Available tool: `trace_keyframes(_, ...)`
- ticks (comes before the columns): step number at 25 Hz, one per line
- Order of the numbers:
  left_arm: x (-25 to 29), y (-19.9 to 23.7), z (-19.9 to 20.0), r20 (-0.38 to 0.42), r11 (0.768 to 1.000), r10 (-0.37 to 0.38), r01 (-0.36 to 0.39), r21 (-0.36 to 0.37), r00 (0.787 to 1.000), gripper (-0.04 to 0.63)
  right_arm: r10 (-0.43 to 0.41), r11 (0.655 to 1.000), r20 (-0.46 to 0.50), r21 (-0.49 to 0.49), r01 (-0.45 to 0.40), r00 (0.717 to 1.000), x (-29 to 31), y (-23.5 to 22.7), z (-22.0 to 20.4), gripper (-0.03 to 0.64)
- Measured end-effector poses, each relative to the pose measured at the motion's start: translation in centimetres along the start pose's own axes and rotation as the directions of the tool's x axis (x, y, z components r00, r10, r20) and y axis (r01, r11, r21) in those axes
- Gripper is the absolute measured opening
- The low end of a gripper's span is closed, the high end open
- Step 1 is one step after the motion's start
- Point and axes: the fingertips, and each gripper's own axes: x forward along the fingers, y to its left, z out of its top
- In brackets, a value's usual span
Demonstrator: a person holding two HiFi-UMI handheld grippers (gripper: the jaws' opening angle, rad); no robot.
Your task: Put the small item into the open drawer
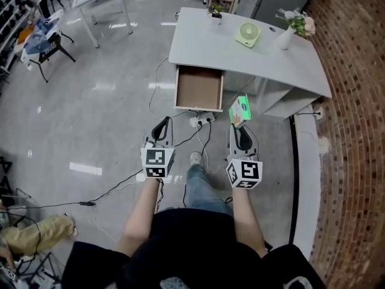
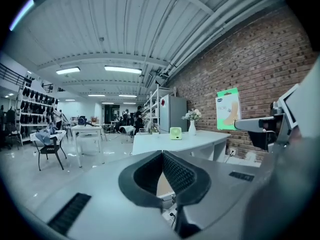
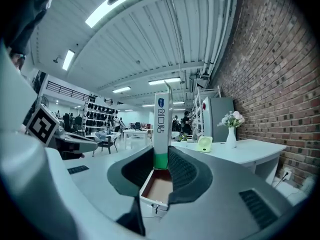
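The white desk (image 1: 198, 47) has its drawer (image 1: 198, 88) pulled out, brown inside and empty. My right gripper (image 1: 239, 125) is shut on the small item, a flat green and white packet (image 1: 242, 108), held upright in the air just right of the drawer's front. In the right gripper view the packet (image 3: 161, 129) stands between the pads, with the open drawer (image 3: 157, 186) beyond and below it. My left gripper (image 1: 162, 127) hangs in front of the drawer's left side, shut and empty; its tips meet (image 2: 162, 155). The packet (image 2: 228, 109) also shows in the left gripper view.
On the desk stand a green fan (image 1: 247, 34), a vase of flowers (image 1: 289, 32) and a small plant (image 1: 215, 12). A power strip and cables (image 1: 201, 120) lie on the floor under the drawer. A brick wall (image 1: 355, 101) runs along the right. A chair (image 1: 48, 47) stands far left.
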Motion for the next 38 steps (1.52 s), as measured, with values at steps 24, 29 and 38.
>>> trace_keyframes(24, 23.6, 6.1, 4.3, -0.081, 0.989, 0.147, -0.148, -0.006, 0.986, 0.023, 0.196, 0.979, -0.12, 0.081, -0.187, 0.973, 26.4, -8.9, -1.2, 0.089)
trace_keyframes(29, 25.0, 5.5, 4.4, -0.082, 0.993, 0.115, -0.115, 0.01, 0.99, 0.023, 0.197, 0.978, -0.113, 0.086, -0.188, 0.974, 26.9, -8.8, -1.1, 0.089)
trace_keyframes(38, 28.8, 5.2, 0.2, -0.166, 0.999, 0.038, -0.04, -0.008, 0.985, 0.023, 0.207, 0.976, -0.214, 0.108, -0.187, 0.955, 28.3, -8.2, -6.3, 0.089)
